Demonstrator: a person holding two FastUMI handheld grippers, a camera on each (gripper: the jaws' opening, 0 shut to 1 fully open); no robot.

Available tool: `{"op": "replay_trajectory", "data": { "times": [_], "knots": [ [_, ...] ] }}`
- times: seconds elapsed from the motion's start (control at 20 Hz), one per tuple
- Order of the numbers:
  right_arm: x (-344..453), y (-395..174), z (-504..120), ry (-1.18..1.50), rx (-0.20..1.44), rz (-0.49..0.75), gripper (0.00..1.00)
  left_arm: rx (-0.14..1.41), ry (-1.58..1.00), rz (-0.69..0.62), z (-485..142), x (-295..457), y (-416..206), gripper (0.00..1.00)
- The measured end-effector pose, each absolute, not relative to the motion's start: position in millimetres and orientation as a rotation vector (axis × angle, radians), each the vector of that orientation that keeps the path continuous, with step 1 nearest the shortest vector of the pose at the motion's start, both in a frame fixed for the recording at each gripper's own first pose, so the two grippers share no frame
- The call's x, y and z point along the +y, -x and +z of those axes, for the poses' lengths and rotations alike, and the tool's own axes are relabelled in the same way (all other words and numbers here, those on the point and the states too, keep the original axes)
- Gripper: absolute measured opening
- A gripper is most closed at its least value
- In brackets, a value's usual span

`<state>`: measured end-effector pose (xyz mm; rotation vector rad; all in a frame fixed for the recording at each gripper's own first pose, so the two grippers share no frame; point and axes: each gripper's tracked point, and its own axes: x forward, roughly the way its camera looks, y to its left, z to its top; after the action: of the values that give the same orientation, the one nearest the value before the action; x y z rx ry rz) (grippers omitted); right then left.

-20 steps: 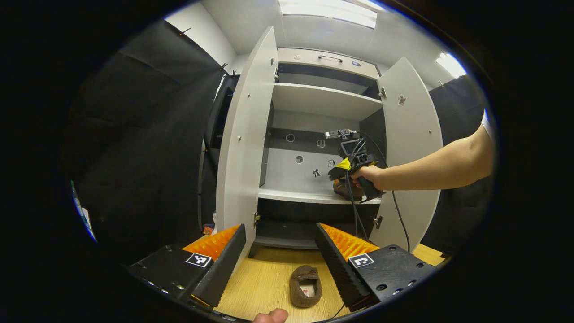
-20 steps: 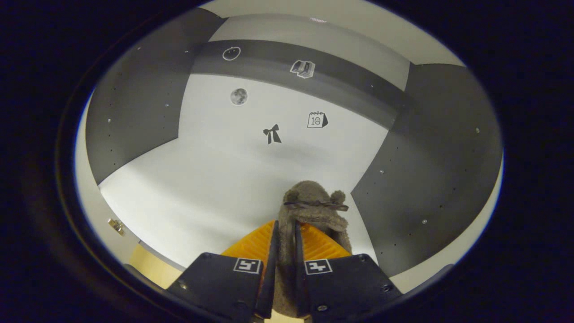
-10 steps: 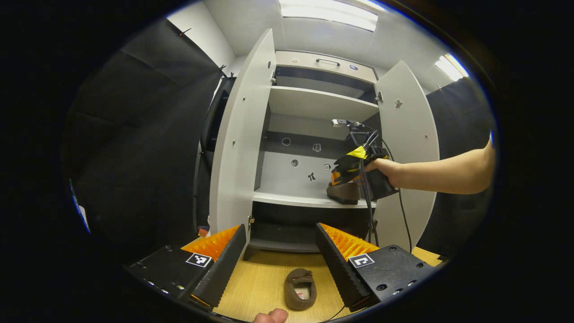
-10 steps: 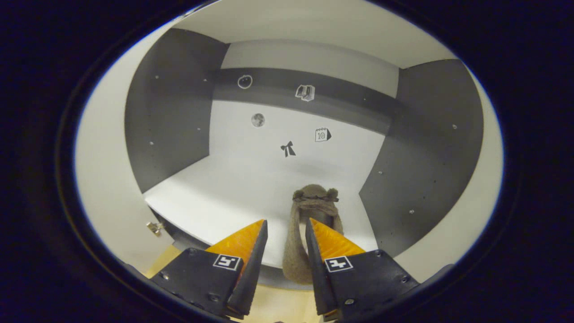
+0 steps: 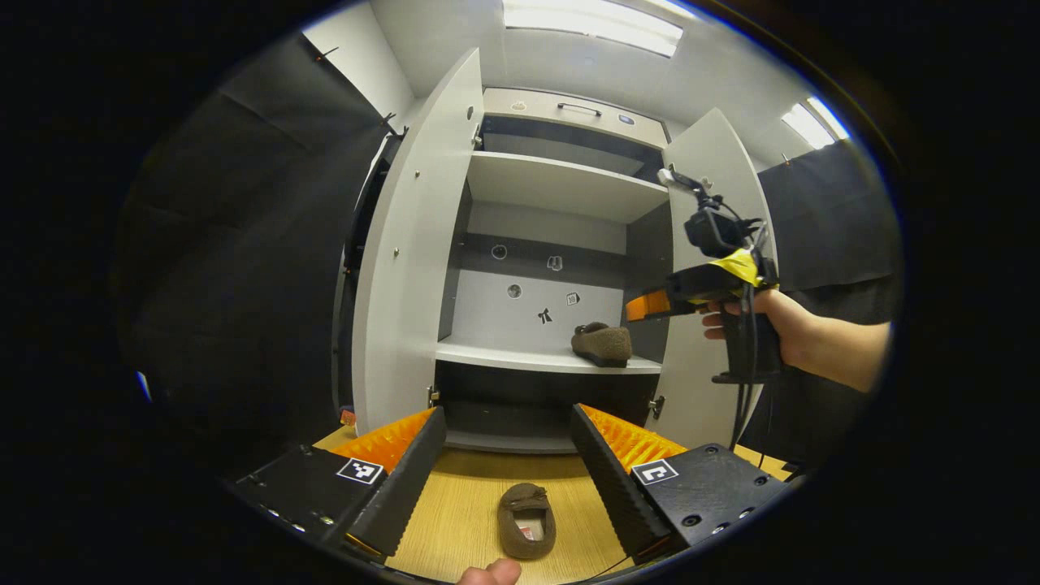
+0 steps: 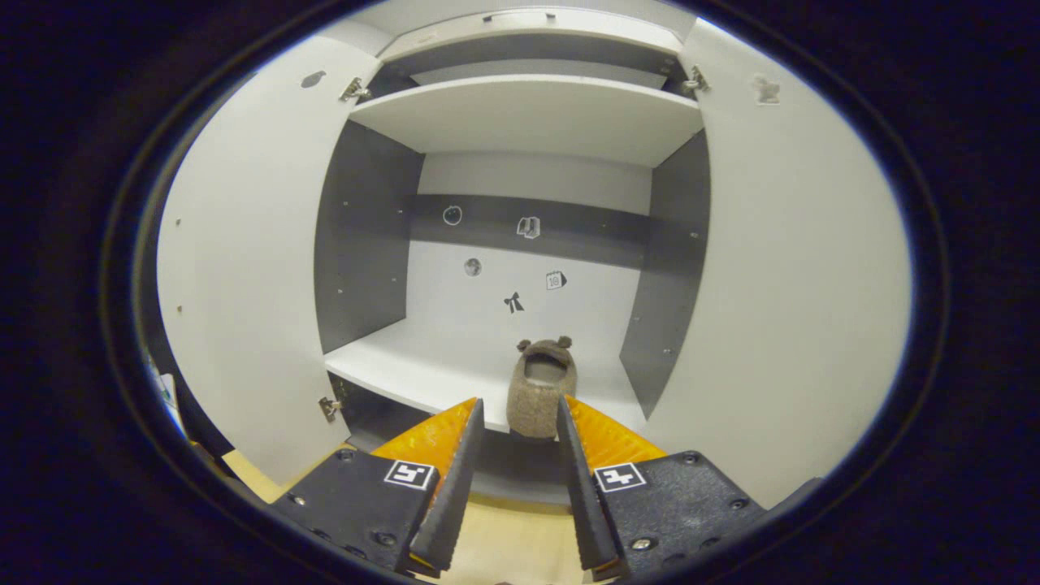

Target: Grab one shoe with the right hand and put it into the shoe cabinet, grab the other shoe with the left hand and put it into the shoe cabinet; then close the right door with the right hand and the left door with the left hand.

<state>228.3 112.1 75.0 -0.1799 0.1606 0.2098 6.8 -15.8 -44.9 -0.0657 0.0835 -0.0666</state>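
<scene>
A brown fuzzy shoe (image 5: 602, 343) (image 6: 541, 387) rests on the middle shelf (image 5: 520, 356) of the shoe cabinet, at its right side. The second brown shoe (image 5: 526, 520) lies on the wooden floor (image 5: 471, 520) before the cabinet, between the fingers of my left gripper (image 5: 508, 467), which is open above it. My right gripper (image 6: 517, 471) is open, drawn back from the shelf shoe, and is held by a hand (image 5: 760, 321) in front of the right door. Both doors, left (image 5: 410, 244) and right (image 5: 715, 268), stand wide open.
An upper shelf (image 5: 561, 183) (image 6: 528, 114) and a dark bottom compartment (image 5: 520, 410) are in the cabinet. Small stickers dot the back panel (image 6: 504, 284). Black booth cloth (image 5: 244, 244) hangs at the left. A fingertip (image 5: 490, 574) shows at the bottom edge.
My right gripper opened, let go of the shoe on the middle shelf and pulled back out of the cabinet to the right. The left gripper stayed open over the floor shoe.
</scene>
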Motion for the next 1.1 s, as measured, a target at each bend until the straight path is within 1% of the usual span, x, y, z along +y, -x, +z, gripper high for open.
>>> {"op": "replay_trajectory", "data": {
  "times": [0.05,0.1,0.15,0.25,0.3,0.4,0.6,0.65,0.7,0.85,0.95,1.05,1.1],
  "knots": [
    [105.7,-213.6,70.2,0.172,0.138,0.202,0.63,0.084,0.064,-0.073,-44.7,-17.9,-5.9,0.95],
    [99.9,-201.2,64.6,0.171,0.116,0.196,0.59,0.082,0.061,-0.078,-43.7,-19.9,-5.4,0.95],
    [93.4,-190.4,56.6,0.173,0.1,0.183,0.63,0.079,0.058,-0.079,-42.6,-20.8,-4.4,0.95],
    [83.8,-169.2,42.6,0.164,0.078,0.16,0.63,0.079,0.056,-0.082,-43.4,-23.0,-4.2,0.95],
    [82.2,-158.6,36.2,0.148,0.069,0.158,0.58,0.083,0.055,-0.085,-44.0,-25.3,-3.4,0.95],
    [76.9,-138.0,19.9,0.127,0.061,0.154,0.58,0.091,0.048,-0.088,-46.7,-27.3,-4.1,0.95],
    [60.9,-106.0,-9.9,0.133,0.046,0.105,0.59,0.116,0.035,-0.106,-54.2,-33.5,-2.6,0.95],
    [59.6,-97.6,-16.2,0.133,0.045,0.096,0.64,0.123,0.03,-0.11,-56.7,-35.2,-2.1,0.95],
    [55.4,-90.6,-22.7,0.132,0.043,0.072,0.59,0.128,0.03,-0.116,-58.9,-37.1,-2.4,0.95],
    [50.8,-70.6,-45.4,0.108,0.046,0.042,0.6,0.161,0.044,-0.13,-67.9,-44.9,2.5,0.95],
    [49.7,-62.0,-55.1,0.094,0.05,0.041,0.62,0.183,0.041,-0.132,-73.1,-45.7,2.2,0.95],
    [52.5,-54.7,-61.4,0.089,0.052,0.058,0.71,0.206,0.031,-0.131,-79.7,-45.2,-0.3,0.95],
    [53.3,-50.7,-61.8,0.091,0.046,0.068,0.77,0.219,0.029,-0.131,-83.6,-45.2,0.1,0.95]
  ]
}}
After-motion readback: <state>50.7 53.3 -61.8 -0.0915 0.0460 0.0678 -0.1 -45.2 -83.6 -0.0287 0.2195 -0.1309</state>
